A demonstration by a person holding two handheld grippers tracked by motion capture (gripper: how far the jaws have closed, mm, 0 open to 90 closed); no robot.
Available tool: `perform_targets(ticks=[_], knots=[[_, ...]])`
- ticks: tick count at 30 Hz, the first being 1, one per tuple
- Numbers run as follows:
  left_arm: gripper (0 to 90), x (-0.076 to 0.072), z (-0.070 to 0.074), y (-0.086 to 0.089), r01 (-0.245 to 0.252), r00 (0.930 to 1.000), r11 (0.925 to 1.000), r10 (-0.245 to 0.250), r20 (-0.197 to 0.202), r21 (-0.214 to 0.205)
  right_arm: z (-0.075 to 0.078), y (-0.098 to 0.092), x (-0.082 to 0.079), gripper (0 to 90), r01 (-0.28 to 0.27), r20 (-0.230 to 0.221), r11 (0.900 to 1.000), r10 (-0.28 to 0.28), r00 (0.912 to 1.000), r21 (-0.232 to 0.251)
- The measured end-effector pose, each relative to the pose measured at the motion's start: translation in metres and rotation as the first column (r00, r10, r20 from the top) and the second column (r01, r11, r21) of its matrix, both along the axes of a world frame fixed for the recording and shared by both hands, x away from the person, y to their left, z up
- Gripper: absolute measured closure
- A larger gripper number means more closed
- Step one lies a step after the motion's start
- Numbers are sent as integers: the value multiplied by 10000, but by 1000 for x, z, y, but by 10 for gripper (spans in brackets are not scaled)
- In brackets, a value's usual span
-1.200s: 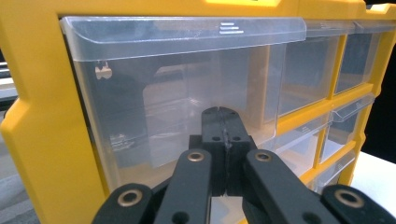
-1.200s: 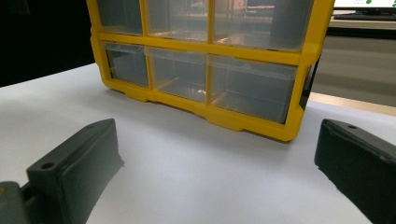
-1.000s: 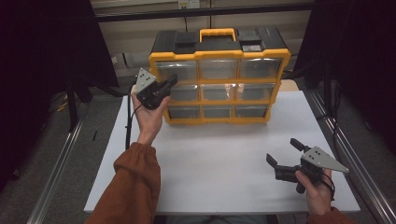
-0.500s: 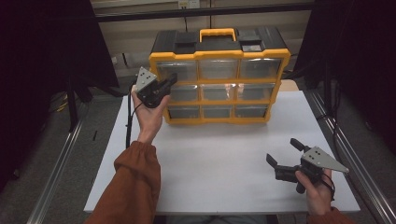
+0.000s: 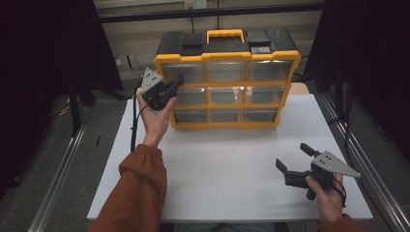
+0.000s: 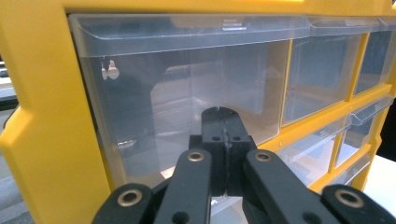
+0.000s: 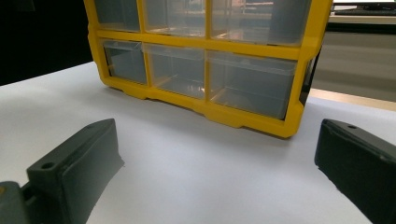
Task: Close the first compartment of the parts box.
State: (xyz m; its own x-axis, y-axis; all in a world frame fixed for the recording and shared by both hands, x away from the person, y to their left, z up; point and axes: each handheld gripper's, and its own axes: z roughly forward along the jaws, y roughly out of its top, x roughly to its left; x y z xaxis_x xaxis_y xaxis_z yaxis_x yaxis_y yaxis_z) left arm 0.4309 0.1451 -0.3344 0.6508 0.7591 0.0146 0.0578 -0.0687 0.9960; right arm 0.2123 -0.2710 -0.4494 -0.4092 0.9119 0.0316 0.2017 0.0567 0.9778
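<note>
I hold the left gripper [image 5: 170, 87] with fingers pressed together, empty, right at the top-left drawer [image 6: 187, 93] of the yellow organizer [image 5: 227, 58] at the table's [image 5: 217, 164] far edge, likely to work it open, while the right gripper [image 5: 292, 162] waits, fingers apart, low over the table.

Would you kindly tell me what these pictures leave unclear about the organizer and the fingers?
- Organizer: high view, drawer contents unreadable; glare and small size.
- Top-left drawer: left gripper view, whether the shut left gripper touches it; fingers hide the contact.
- Right gripper: right gripper view, fingers cut off by the bottom edge.
</note>
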Motion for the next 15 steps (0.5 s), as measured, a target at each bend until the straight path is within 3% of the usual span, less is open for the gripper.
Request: perform_targets(ticks=[10,15], knots=[[900,5,-2,1,-41,10000,10000,41,0,46,1,0,-1,0,2,51,10000,-3,10000,26],[889,5,-4,0,-18,10000,9999,18,-15,-141,1,1,-1,0,1,85,10000,0,10000,-16]])
